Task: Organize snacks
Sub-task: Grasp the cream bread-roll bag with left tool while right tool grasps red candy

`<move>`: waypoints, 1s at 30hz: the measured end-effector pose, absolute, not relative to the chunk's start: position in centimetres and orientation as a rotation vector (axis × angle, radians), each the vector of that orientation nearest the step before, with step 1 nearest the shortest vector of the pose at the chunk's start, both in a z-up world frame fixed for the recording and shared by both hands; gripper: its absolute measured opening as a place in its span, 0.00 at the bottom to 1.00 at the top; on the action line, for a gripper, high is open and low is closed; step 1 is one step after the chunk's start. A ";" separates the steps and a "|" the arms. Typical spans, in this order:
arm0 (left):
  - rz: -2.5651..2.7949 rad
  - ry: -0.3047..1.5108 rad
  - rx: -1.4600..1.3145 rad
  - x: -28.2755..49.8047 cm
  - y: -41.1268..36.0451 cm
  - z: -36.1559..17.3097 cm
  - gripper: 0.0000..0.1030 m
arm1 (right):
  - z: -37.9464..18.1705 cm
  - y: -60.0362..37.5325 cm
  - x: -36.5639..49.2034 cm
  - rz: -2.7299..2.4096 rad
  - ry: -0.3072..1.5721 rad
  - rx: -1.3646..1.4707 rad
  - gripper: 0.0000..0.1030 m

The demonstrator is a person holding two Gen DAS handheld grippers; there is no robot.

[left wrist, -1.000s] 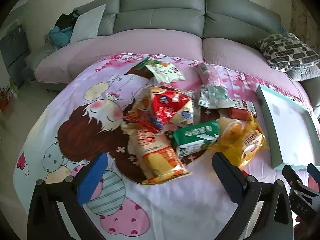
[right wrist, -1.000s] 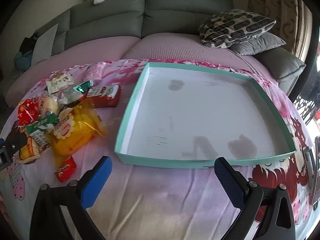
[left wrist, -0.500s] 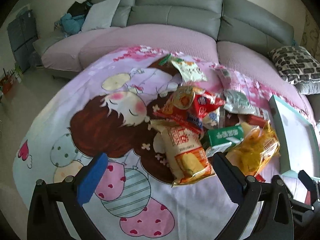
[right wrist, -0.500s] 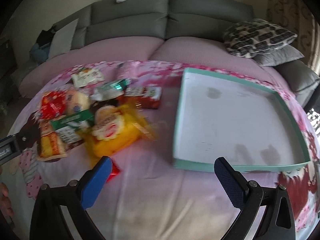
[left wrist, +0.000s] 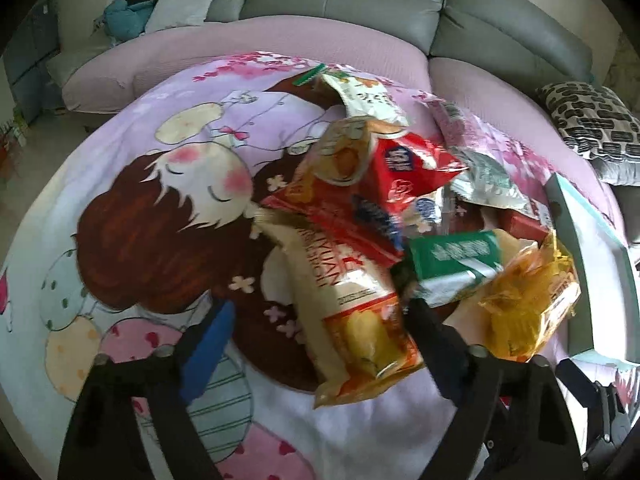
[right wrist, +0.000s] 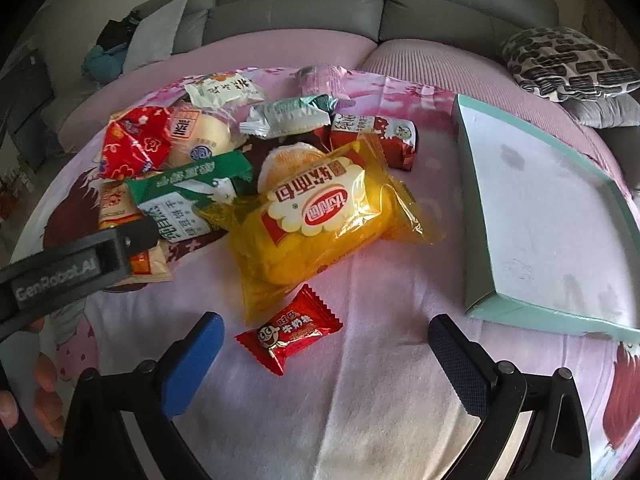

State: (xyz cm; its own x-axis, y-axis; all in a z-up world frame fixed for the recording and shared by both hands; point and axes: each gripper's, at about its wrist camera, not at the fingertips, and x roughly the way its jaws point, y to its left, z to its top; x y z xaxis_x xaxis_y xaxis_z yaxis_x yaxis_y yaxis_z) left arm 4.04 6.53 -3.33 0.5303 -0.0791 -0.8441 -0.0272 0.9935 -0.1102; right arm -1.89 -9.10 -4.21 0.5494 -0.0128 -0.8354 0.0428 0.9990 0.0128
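Between my left gripper's (left wrist: 316,322) closing jaws now sits the long cake packet (left wrist: 352,312), not yet pinched; my right gripper (right wrist: 324,332) stays open over the red candy (right wrist: 289,329).

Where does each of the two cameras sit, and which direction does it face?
Left wrist: on the left gripper, looking down at the cream-orange bag lying between its fingers; the right gripper shows at the corner.
Right wrist: on the right gripper, looking down at the small red candy; the left gripper's finger and a hand show.
Shared: yellow bag, teal tray, grey sofa.
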 end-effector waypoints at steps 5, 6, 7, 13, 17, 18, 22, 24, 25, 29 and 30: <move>-0.073 1.010 -0.136 3.9 6.2 -3.1 0.56 | -3.9 -9.6 -1.9 -0.047 0.983 0.053 0.83; -0.080 1.011 -0.139 3.9 6.2 -3.1 0.53 | -3.8 -9.8 -1.9 -0.046 0.982 0.059 0.78; -0.084 1.013 -0.143 3.9 6.2 -3.1 0.50 | -3.8 -9.9 -1.9 -0.044 0.982 0.065 0.73; -0.094 1.020 -0.175 3.8 6.7 -3.2 0.44 | -3.5 -10.6 -2.1 -0.051 0.975 0.091 0.48; -0.091 1.023 -0.175 3.6 6.7 -3.1 0.43 | -3.5 -11.2 -2.1 -0.049 0.968 0.116 0.40; -0.090 1.024 -0.173 3.5 6.7 -3.1 0.43 | -3.4 -11.4 -2.1 -0.047 0.965 0.123 0.39; -0.087 1.028 -0.179 3.3 7.0 -3.0 0.42 | -3.2 -11.9 -2.3 -0.047 0.960 0.138 0.29; -0.084 1.031 -0.182 3.2 7.1 -3.0 0.42 | -3.1 -12.0 -2.3 -0.039 0.959 0.144 0.26; -0.082 1.032 -0.182 3.1 7.2 -3.0 0.42 | -3.0 -12.0 -2.4 -0.037 0.959 0.140 0.26; -0.074 1.037 -0.178 2.8 7.4 -2.9 0.41 | -2.9 -11.9 -2.5 -0.031 0.961 0.131 0.23; -0.070 1.038 -0.177 2.7 7.4 -2.8 0.41 | -2.8 -11.9 -2.5 -0.027 0.960 0.132 0.23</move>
State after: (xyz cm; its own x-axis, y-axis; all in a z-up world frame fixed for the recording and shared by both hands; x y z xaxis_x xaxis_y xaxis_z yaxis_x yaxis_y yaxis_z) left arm 2.73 7.42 -2.79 0.5076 -0.1415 -0.8499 -0.0258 0.9835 -0.1792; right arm -2.53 -11.91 -2.77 0.5740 0.0353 -0.8181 0.0813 0.9917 0.0999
